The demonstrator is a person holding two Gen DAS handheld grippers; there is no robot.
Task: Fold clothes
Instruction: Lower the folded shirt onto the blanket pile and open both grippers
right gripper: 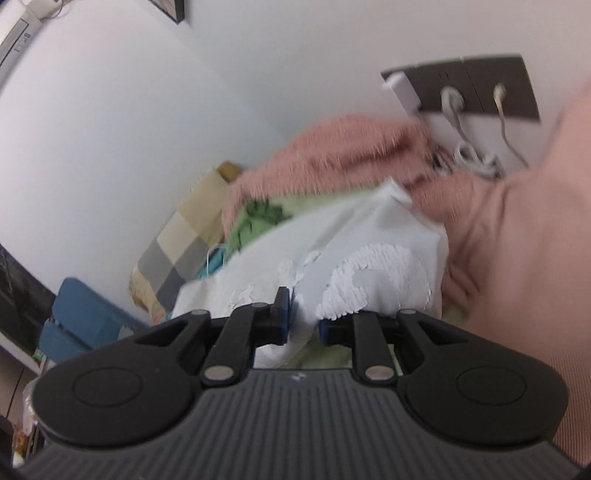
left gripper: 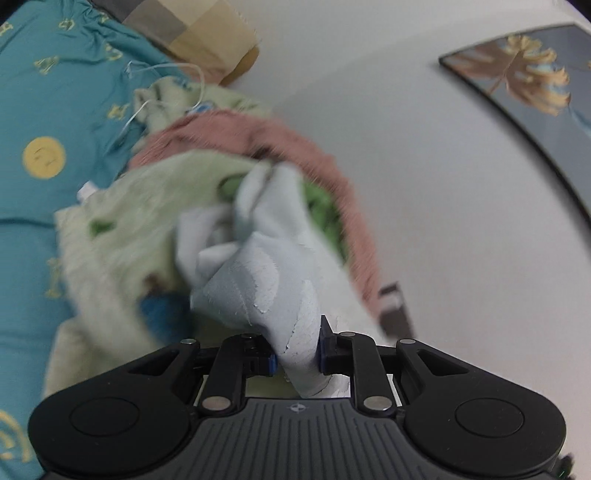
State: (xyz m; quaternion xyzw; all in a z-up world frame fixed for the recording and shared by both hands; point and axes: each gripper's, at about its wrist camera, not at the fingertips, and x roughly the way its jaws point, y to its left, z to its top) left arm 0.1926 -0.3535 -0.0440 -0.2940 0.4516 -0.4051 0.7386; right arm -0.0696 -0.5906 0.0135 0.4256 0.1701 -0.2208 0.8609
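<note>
In the left wrist view, the left tongs (left gripper: 295, 354) at the bottom centre were clenched on a bunched corner of a pale blue garment (left gripper: 255, 258). The cloth ran as a twisted rope from the tongs up and slightly left toward the middle of the frame, its long axis near vertical in the picture. Behind it lay a heap of clothes: a light green piece with darker green patterning (left gripper: 122, 221) and a fuzzy pink garment (left gripper: 258, 133) arched over the top. A teal bed sheet with yellow prints (left gripper: 48, 110) filled the left side, a checked pillow (left gripper: 184, 26) sat at the upper left, and a framed leaf picture (left gripper: 532, 74) hung on the white wall at the upper right.

In the right wrist view, the right tongs (right gripper: 303, 325) at the lower centre gripped another part of the same pale blue garment (right gripper: 369, 236), which spread wide up and to the right, showing white raised stitching (right gripper: 373, 277). A pink sleeve (right gripper: 524, 236) filled the right edge. A dark wall socket panel with plugs (right gripper: 480, 88) sat at the upper right. Much of both views was motion-blurred.
</note>
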